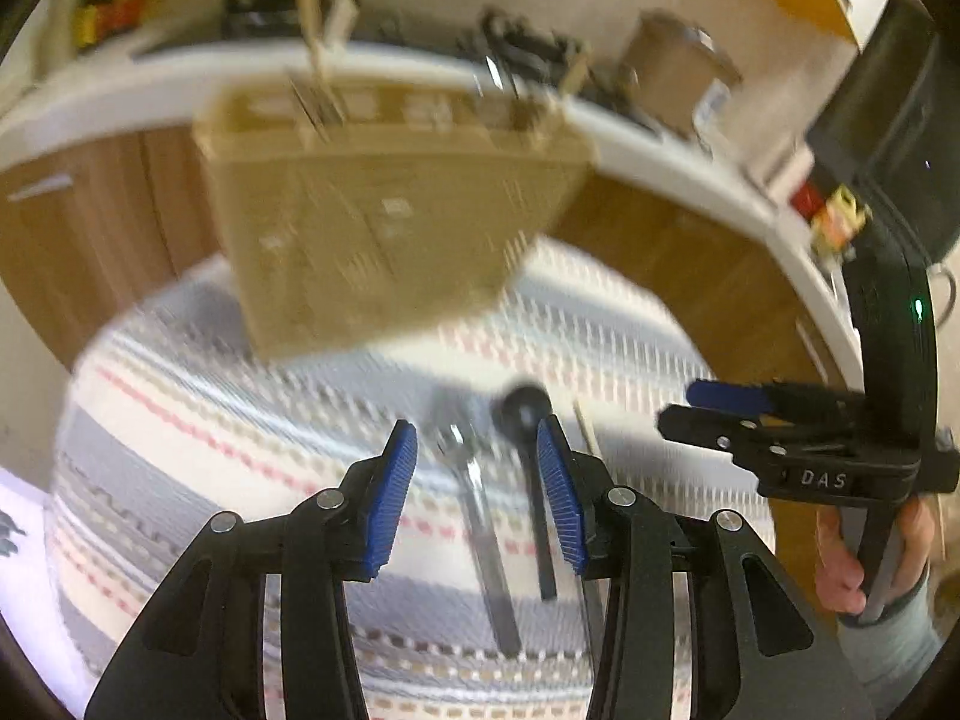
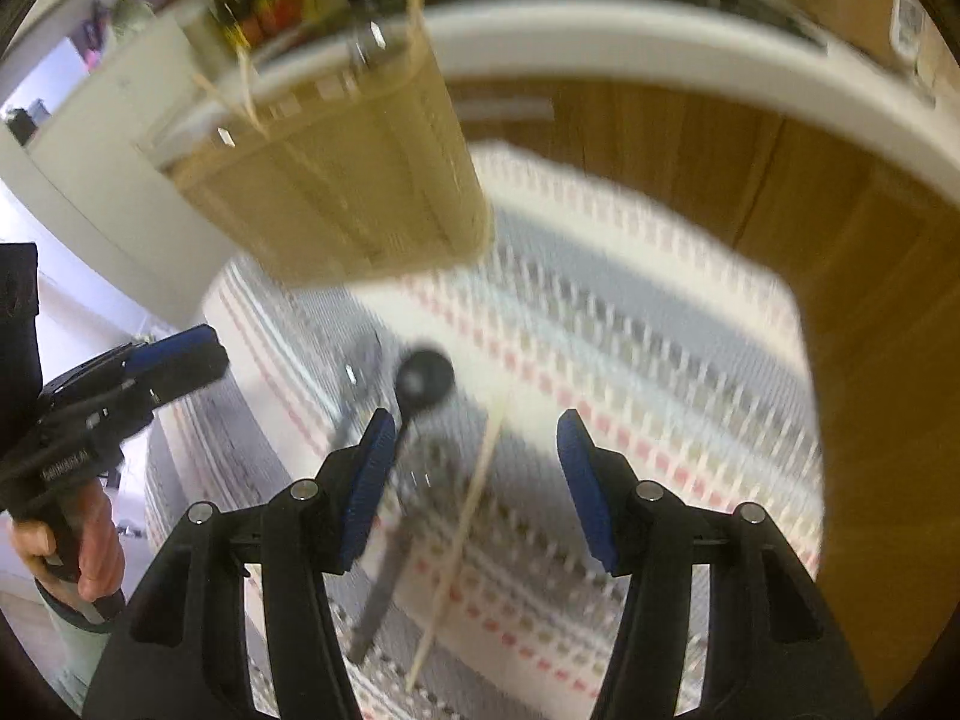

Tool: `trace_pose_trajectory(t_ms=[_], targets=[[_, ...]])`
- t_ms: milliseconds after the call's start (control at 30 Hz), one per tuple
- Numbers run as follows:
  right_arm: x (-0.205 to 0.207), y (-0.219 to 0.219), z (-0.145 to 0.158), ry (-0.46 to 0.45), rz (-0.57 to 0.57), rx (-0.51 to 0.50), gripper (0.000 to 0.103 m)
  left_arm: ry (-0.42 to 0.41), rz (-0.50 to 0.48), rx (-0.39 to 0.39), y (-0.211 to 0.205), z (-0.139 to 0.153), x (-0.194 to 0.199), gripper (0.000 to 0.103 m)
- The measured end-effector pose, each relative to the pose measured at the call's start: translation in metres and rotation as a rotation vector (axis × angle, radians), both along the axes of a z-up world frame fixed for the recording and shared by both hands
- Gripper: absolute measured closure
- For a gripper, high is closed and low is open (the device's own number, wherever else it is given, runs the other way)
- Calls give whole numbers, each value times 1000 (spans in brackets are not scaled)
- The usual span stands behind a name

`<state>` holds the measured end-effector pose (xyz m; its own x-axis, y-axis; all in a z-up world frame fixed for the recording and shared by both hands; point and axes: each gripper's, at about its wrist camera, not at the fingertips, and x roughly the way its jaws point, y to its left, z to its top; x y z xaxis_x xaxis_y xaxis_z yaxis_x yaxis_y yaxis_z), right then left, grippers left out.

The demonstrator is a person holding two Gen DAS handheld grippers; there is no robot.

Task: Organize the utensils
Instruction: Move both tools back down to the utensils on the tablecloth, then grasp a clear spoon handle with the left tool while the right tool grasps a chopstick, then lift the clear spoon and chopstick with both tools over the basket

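Both of my grippers hang above the striped cloth with jaws spread and nothing between the pads. At the bottom centre of the left wrist view, the left gripper [image 1: 477,480] stands released, its blue pads [image 1: 396,480] well apart. Between them, lower down on the striped cloth [image 1: 180,438], I see a metal spoon [image 1: 474,516] and a black spoon [image 1: 528,456] lying side by side, bowls toward the top of the frame and handles running down toward me. A thin pale stick [image 1: 585,426] lies just to the right of the black spoon, partly hidden by the right-hand finger.

At the bottom centre of the right wrist view, the right gripper [image 2: 477,480] is released too. The black spoon [image 2: 423,381] sits just beside its left-hand pad, the metal spoon [image 2: 384,576] runs down below it, and the pale stick [image 2: 462,534] crosses the gap between the pads on a slant.

Farther up, in the upper centre of both views, a tan slotted utensil holder [image 1: 384,204] stands at the far edge of the cloth with a few utensils sticking out of its top; motion blur keeps me from telling which. Behind it runs a white counter edge [image 1: 690,180] over wooden cabinet fronts [image 1: 690,258].
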<state>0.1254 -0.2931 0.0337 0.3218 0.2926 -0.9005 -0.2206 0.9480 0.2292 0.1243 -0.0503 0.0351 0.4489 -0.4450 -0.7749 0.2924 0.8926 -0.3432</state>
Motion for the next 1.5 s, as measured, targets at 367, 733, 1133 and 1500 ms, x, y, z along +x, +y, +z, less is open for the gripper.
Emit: trace_pose_trajectory(t_ms=[367, 733, 1133, 1500], targets=[[9, -2, -44, 109, -92, 35, 72, 156, 11, 83, -27, -62, 17, 65], [20, 28, -57, 45, -53, -105, 87, 92, 21, 261, -67, -68, 23, 65], [11, 31, -58, 28, 15, -252, 99, 93, 44, 257, -66, -75, 27, 93], [16, 50, -61, 99, 99, -329, 98, 142, -37, 320, -77, -70, 42, 70]])
